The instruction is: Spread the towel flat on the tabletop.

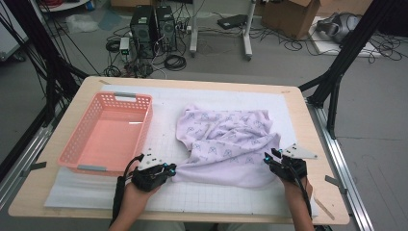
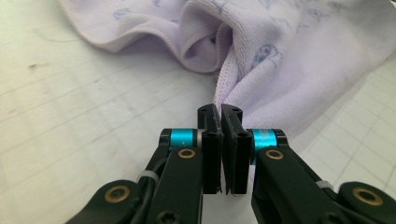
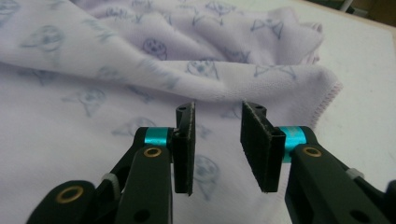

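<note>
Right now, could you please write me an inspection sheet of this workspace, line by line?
Surface: wooden table with a white gridded mat on top.
Job's things: lilac printed cloth lying crumpled on the mat; empty pink basket to its left.
Clutter: nothing seen on the table.
Grippers: left gripper shut on the cloth's stitched edge; right gripper open, jaws apart over the cloth's near right part.
Cables: a black cable trails from the left gripper along the forearm; loose cables on the floor.
Surroundings: two computer towers, cardboard boxes, black frame legs.
</note>
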The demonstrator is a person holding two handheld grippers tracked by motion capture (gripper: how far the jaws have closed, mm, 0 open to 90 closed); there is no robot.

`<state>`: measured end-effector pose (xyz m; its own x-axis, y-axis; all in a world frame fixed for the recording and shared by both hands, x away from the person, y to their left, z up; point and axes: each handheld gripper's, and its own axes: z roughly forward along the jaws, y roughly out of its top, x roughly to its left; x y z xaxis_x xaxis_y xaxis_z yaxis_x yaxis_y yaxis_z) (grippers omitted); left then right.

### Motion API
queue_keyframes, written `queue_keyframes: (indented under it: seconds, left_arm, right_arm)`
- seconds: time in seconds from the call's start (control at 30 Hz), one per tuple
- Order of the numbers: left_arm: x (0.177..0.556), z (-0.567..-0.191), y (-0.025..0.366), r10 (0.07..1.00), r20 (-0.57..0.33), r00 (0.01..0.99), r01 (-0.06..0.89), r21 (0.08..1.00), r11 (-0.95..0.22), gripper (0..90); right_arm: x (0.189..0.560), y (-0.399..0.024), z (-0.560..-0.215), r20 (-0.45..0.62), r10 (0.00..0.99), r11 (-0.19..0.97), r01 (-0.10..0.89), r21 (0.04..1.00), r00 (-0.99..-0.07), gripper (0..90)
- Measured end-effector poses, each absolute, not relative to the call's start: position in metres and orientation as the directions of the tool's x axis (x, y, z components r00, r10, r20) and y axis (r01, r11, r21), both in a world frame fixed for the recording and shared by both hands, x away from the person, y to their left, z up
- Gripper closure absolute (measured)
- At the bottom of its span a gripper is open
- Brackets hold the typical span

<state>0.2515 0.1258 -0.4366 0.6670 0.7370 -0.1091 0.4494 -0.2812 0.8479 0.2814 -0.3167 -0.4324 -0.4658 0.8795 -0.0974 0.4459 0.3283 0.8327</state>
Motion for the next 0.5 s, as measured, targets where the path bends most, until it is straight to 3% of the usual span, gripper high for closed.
queue_keyframes:
  seconds: [0.17, 0.27, 0.33, 0.5]
  left_arm:
    - [0.246, -0.438, 0.133, 0.752, -0.112, 0.649, 0.451, 0.853, -0.262, 84.6]
    - [0.249, -0.441, 0.131, 0.746, -0.149, 0.650, 0.466, 0.852, -0.236, 63.3]
    - [0.251, -0.442, 0.126, 0.732, -0.146, 0.665, 0.460, 0.852, -0.248, 56.0]
    - [0.266, -0.443, 0.110, 0.709, -0.152, 0.688, 0.467, 0.841, -0.273, 48.4]
  right_arm:
    - [0.271, -0.323, -0.433, -0.073, 0.864, 0.342, 0.474, 0.812, -0.498, 59.9]
    - [0.262, -0.333, -0.434, -0.094, 0.866, 0.364, 0.490, 0.792, -0.492, 62.2]
    - [0.257, -0.343, -0.436, -0.080, 0.868, 0.357, 0.505, 0.786, -0.490, 62.7]
    - [0.251, -0.350, -0.437, -0.009, 0.835, 0.338, 0.499, 0.798, -0.551, 61.8]
